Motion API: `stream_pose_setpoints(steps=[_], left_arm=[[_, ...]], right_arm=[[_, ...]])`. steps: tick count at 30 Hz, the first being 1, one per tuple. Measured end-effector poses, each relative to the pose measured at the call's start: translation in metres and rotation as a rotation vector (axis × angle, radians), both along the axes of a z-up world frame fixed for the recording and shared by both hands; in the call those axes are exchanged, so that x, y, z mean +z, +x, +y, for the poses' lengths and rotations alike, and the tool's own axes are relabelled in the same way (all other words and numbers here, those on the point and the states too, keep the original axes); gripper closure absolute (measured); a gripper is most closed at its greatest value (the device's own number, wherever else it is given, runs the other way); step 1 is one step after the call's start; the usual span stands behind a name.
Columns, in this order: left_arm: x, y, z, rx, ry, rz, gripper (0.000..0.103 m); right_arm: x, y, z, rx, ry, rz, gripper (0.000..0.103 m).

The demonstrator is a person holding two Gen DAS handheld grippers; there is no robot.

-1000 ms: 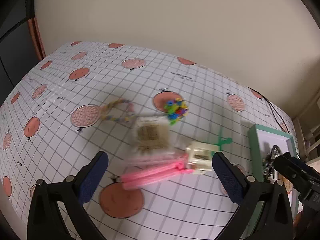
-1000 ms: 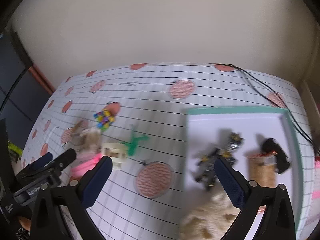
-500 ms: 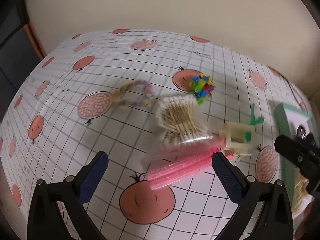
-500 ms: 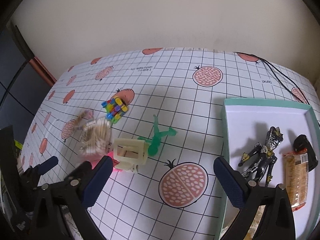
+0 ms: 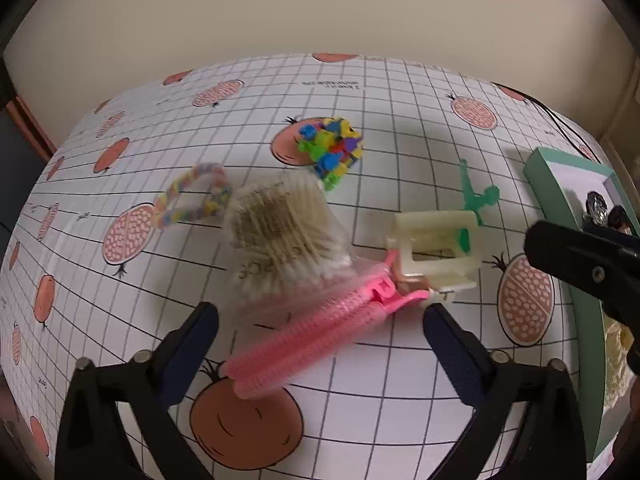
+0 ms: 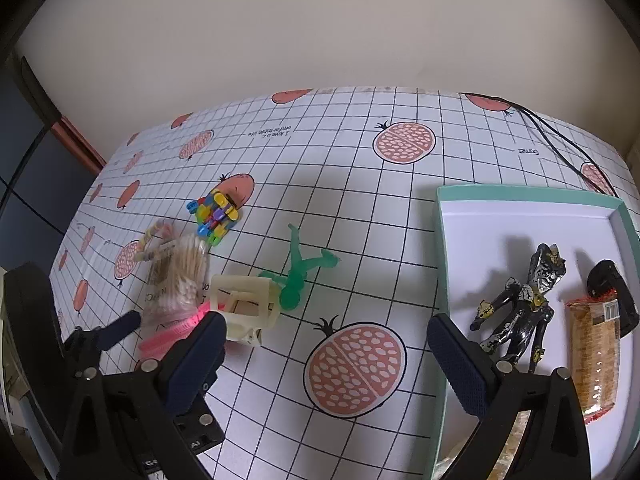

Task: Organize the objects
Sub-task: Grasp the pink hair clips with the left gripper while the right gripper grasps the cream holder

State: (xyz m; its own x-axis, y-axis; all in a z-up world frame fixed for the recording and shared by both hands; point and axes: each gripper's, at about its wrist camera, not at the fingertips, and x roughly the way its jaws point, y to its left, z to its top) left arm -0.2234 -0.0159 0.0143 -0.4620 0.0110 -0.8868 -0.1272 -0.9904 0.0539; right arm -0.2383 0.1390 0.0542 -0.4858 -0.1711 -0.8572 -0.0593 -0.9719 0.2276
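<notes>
Pink hair clip (image 5: 320, 324) is lying at twelve o'clock between the wide-open, empty left claw (image 5: 320, 344); judging the pickup step is starting, needing descent, closing, then transfer to the green tray (image 6: 520, 196); right claw (image 6: 324, 356) is gaping empty

home tabletop | pomegranate-print tablecloth (image 6: 360, 208) | scattered toys | plain wall (image 6: 320, 32)
</notes>
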Motion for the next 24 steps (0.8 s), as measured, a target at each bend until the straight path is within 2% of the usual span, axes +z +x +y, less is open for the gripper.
stream_pose_setpoints(steps=[7,8,17,24], left_arm=[[0.000,0.003,0.004,-0.016,-0.001,-0.043,0.037],[0.000,0.002,0.004,-0.018,-0.005,-0.047,0.038],[0.000,0.004,-0.003,-0.007,0.008,-0.107,0.042],[-0.001,0.003,-0.022,0.094,0.086,-0.162,0.042]], right_arm=[[-0.002,-0.001,-0.004,0.009,-0.003,0.002,0.001],[-0.003,-0.002,-0.005,0.010,-0.004,0.002,0.001],[-0.013,-0.008,-0.026,0.046,-0.002,-0.002,0.006],[-0.022,-0.013,-0.042,0.067,0.005,-0.004,0.012]])
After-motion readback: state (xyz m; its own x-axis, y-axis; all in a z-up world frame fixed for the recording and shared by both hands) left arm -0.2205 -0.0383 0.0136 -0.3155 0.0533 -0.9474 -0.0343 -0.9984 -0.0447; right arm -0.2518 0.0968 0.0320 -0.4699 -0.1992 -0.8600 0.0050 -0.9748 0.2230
